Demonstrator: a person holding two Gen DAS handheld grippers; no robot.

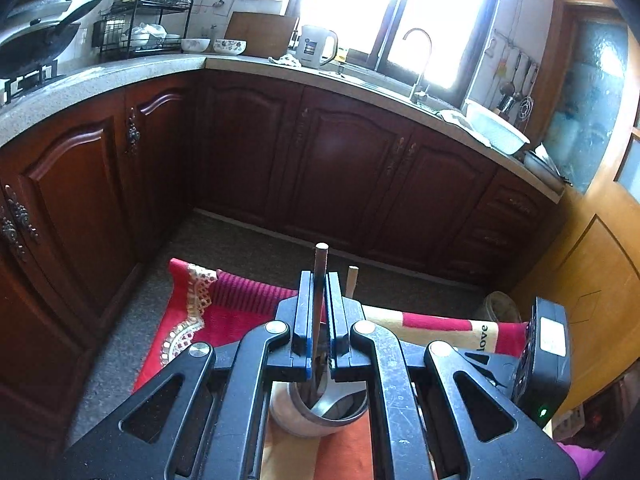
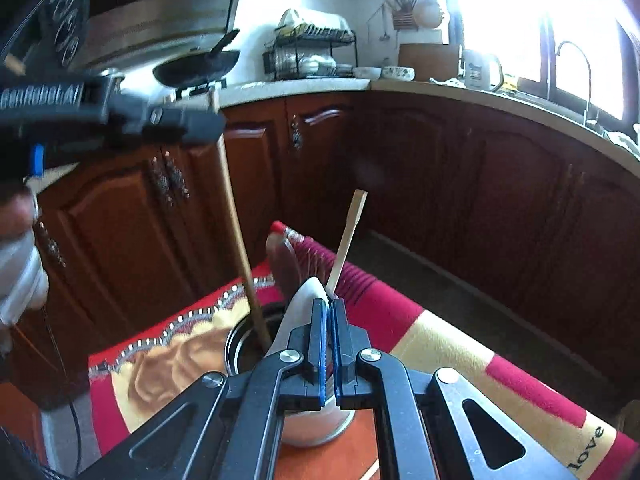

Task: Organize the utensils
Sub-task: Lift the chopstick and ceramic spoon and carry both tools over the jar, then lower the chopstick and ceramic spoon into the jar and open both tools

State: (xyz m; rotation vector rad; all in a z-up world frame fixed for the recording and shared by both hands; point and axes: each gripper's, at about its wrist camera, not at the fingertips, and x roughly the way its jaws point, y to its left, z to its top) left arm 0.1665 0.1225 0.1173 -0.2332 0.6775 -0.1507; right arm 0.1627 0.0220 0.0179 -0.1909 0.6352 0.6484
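Note:
My left gripper [image 1: 320, 280] is shut on a dark chopstick [image 1: 320, 264] that stands upright with its lower end in a round metal cup [image 1: 316, 412]. The same gripper [image 2: 200, 120] shows from the side in the right wrist view, holding that stick [image 2: 240, 240] down into the cup [image 2: 240, 344]. My right gripper [image 2: 330, 306] is shut on a pale wooden utensil handle [image 2: 348, 236] that leans up and right above the cup, beside a white spoon [image 2: 300, 308]. A second pale stick tip [image 1: 352, 280] shows just right of my left fingers.
The cup stands on a red, cream and orange patterned cloth [image 1: 240, 304] on a low surface. Dark wooden cabinets [image 1: 340, 160] and a stone counter [image 1: 120, 76] with a wok, dish rack, kettle and sink lie beyond. A wooden door [image 1: 592, 260] is at right.

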